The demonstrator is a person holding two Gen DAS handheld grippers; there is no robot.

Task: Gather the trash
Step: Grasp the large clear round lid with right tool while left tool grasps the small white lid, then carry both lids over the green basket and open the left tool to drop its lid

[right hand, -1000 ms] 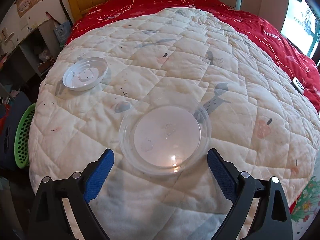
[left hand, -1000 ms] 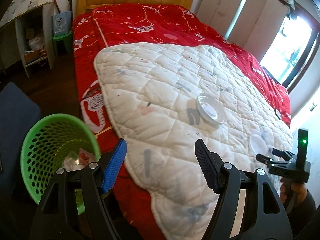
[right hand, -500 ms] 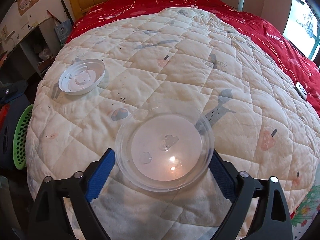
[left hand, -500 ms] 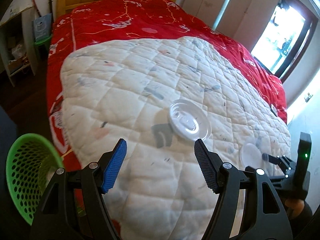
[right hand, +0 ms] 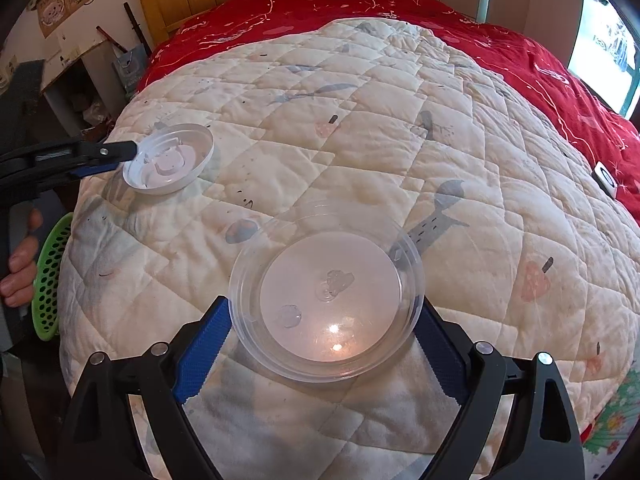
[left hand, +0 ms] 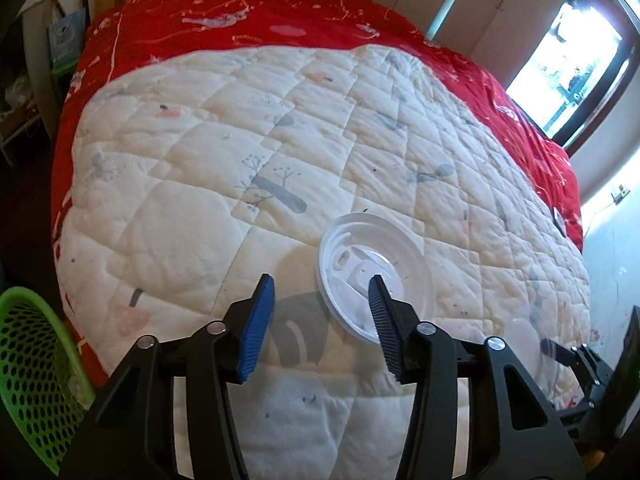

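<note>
Trash on the bed comes in two pieces, both lying on the white quilt point(left hand: 192, 216). One is a white plastic lid point(left hand: 376, 276), upturned, near the quilt's left front edge. The left gripper point(left hand: 322, 304) is at it, jaws closing: one black finger sits over the lid's inner face, the blue-padded finger stands outside the near rim, so the rim lies between them, but neither pad is seen pressing on it. In the right wrist view the same lid point(right hand: 168, 160) shows with the finger tip reaching over its left rim, and the person's hand point(right hand: 20, 264) grips the tool's handle at the far left.

The other piece is a clear plastic bowl point(right hand: 328, 300), upright, nearer the front middle of the quilt, well apart from the lid. The right gripper point(right hand: 326, 332) straddles it with jaws spread wide, one blue pad just beside each flank of the rim; whether the pads touch the bowl cannot be told.

Beyond the quilt lies a red bedspread point(right hand: 520, 48). A green mesh basket point(left hand: 32, 364) stands on the floor beside the bed's left front corner
</note>
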